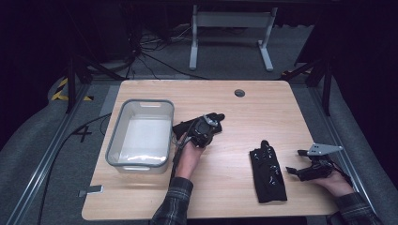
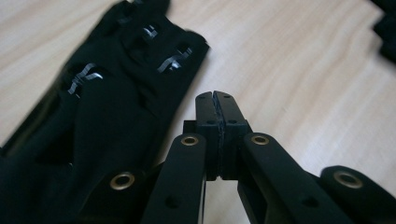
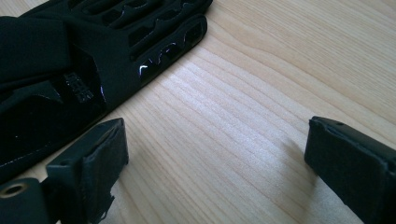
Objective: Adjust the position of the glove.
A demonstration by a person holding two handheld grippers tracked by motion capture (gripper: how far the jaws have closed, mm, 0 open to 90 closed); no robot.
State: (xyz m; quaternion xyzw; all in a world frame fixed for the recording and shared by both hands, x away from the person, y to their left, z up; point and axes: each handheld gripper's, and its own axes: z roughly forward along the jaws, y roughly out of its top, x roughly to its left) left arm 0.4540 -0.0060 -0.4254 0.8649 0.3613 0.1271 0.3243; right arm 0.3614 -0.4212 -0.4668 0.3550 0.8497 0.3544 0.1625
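Black "4" on the floor [image 1: 82,133]

Setting: lab or test bay. Evidence: wooden surface [image 1: 244,117] on grey carpet, floor rails [image 1: 42,154], hazard tape [image 1: 60,89], loose cables [image 1: 150,51], dark curtained surround, second desk frame [image 1: 230,33].

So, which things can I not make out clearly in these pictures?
- Left gripper view: whether the shut left gripper pinches the black glove; a jaw arm covers its near edge.
- High view: the dark shape by the left hand is too small, partly hidden.
- Right gripper view: the other glove is cut off by two edges.
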